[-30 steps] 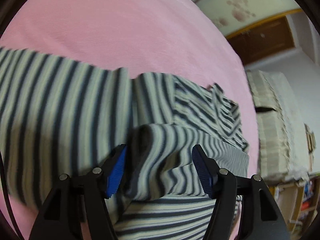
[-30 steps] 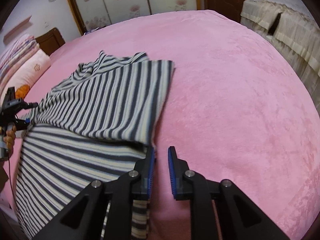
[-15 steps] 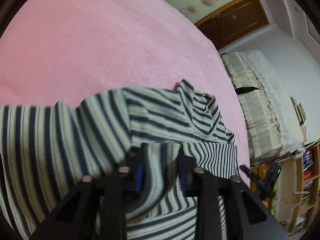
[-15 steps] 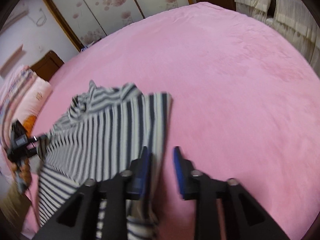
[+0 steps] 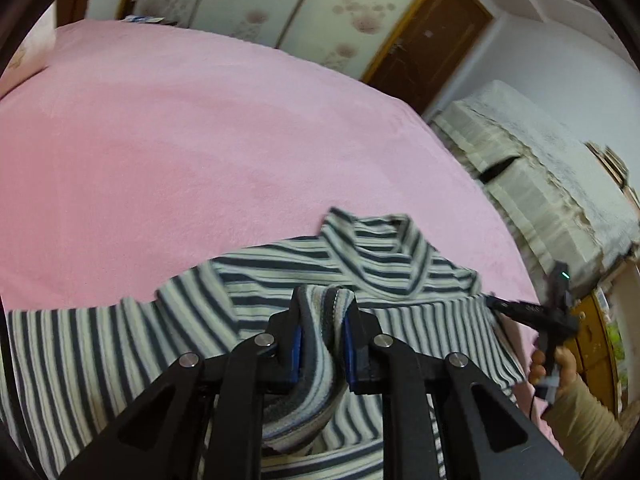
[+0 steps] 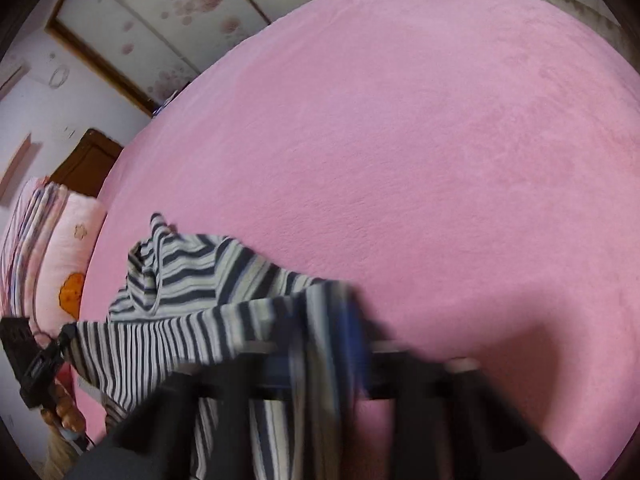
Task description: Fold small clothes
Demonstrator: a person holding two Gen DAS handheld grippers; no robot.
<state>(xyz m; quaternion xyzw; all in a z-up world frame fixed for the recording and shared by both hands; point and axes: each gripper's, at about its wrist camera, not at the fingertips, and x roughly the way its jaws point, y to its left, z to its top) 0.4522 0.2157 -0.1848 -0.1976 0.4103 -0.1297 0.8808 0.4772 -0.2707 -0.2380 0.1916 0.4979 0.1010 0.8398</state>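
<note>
The left tongs [image 5: 322,320] are held low over the bed, angled forward and slightly down, their black arms filling the lower part of the left wrist view; the blue pads [image 5: 297,344] are drawn close together on a bunched fold of the striped shirt [image 5: 280,280], which is pinched between them and hangs down behind in a thick roll; the right tongs [image 5: 520,310] are seen from this view at the shirt's far edge, gripped by a hand [image 5: 560,364] with a tan sleeve, their tips meeting the cloth; in the right wrist view the right tongs [image 6: 332,320] are heavily blurred, yet striped cloth is seen running up between the dark arms and appears clamped there, the gap narrow; the left tongs [image 6: 60,340] are seen at the left edge of that view, holding the opposite end, so the shirt [image 6: 180,280] is stretched between the two and lifted partly off the pink blanket [image 6: 400,140]; its collar end lies crumpled on the blanket beyond the raised span; a folded pink quilt with a flower print [image 6: 68,264] is stacked at the left of the bed; floral wardrobe doors [image 5: 280,8], a brown door [image 5: 432,36] and a cream-covered piece of furniture [image 5: 540,168] are seen behind the bed.
</note>
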